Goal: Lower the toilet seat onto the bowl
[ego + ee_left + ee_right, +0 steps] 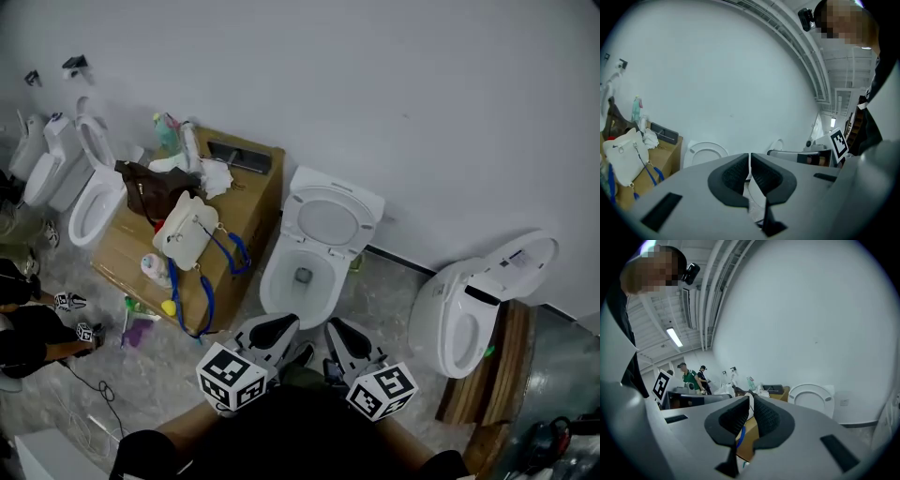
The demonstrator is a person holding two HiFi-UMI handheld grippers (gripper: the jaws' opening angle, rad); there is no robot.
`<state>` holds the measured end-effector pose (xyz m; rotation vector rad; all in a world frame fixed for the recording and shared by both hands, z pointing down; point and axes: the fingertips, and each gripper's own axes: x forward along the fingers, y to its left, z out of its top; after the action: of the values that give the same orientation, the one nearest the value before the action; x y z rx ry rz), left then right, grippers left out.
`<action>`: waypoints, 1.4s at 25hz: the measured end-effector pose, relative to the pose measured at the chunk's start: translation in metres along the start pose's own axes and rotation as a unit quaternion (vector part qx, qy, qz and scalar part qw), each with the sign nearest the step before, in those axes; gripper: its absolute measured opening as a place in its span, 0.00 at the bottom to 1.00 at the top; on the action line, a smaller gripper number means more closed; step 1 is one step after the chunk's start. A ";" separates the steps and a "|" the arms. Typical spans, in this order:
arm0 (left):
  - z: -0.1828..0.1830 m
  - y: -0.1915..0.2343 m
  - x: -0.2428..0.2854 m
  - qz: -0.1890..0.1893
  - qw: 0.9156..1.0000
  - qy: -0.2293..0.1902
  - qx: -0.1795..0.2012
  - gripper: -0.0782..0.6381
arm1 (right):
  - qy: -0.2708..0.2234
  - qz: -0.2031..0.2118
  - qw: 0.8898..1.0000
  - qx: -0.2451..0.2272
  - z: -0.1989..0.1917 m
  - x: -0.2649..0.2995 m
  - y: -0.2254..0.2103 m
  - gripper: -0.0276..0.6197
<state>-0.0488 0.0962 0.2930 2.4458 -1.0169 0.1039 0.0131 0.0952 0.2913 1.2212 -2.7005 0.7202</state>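
The white toilet stands against the wall in the middle of the head view. Its seat is raised upright with the lid behind it, and the bowl is open. Both grippers hover low in front of the bowl, near the person's body. My left gripper is shut with nothing between its jaws. My right gripper is shut and empty too. In the left gripper view the seat shows past the closed left gripper. From the right gripper the seat lies ahead to the right.
A cardboard box carrying a white bag, a brown bag and bottles stands left of the toilet. A second toilet sits at the right on wooden boards. More toilets stand at the far left. Two people are in the background.
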 end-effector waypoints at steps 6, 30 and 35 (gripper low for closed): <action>0.018 0.011 0.046 0.028 1.000 -0.001 -0.002 0.15 | -0.005 0.010 1.000 0.015 0.024 0.011 -0.054 0.12; 0.110 0.115 0.124 0.019 0.996 -0.012 0.092 0.15 | -0.062 -0.155 0.986 0.002 0.101 0.046 -0.186 0.12; 0.131 0.159 0.144 0.021 0.976 0.007 0.218 0.15 | -0.049 -0.222 0.973 -0.049 0.121 0.062 -0.219 0.12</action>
<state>-0.0685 -0.1540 0.2779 2.8072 -1.1368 0.3974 0.1435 -0.1266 0.2844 1.7866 -2.3585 0.4704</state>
